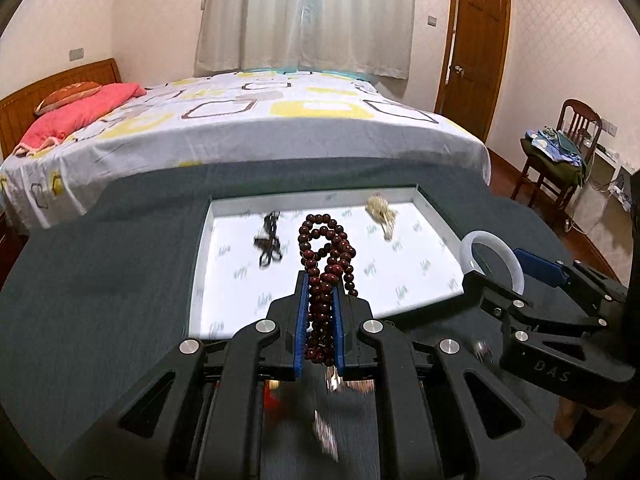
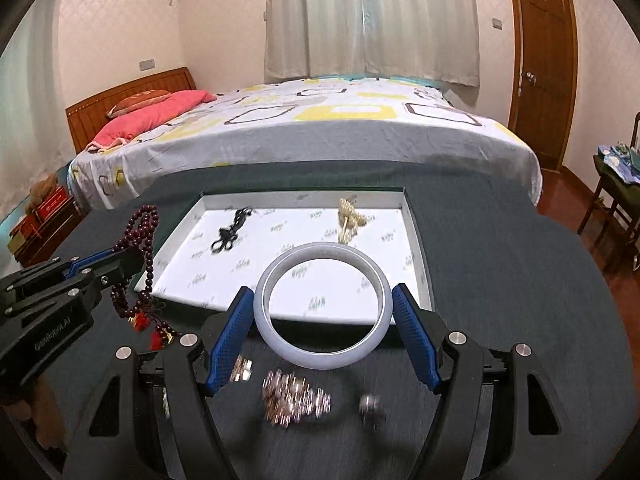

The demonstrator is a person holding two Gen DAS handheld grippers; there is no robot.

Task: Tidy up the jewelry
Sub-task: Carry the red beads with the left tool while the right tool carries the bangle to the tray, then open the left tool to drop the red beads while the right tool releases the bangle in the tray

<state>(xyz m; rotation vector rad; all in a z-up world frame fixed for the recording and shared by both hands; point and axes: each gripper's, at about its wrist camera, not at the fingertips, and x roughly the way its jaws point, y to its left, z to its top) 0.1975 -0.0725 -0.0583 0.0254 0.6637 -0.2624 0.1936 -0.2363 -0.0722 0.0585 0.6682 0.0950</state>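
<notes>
My left gripper (image 1: 320,280) is shut on a dark red bead string (image 1: 326,248), held above the near edge of the white tray (image 1: 224,208); the beads hang down with a red tassel. It also shows in the right wrist view (image 2: 132,256), with the bead string (image 2: 146,240) draped over it. My right gripper (image 2: 323,294) is shut on a pale white bangle (image 2: 323,304), held level over the tray's (image 2: 412,216) front rim. The bangle (image 1: 494,256) shows at the right in the left wrist view. A black piece (image 2: 232,228) and a cream piece (image 2: 350,216) lie in the tray.
The tray sits on a dark grey table (image 2: 500,280). Silver chains (image 2: 294,398), a small silver ring (image 2: 370,404) and metal pieces (image 2: 242,368) lie on the table near my right gripper. A bed (image 2: 320,128) stands behind, a chair (image 1: 560,152) at the right.
</notes>
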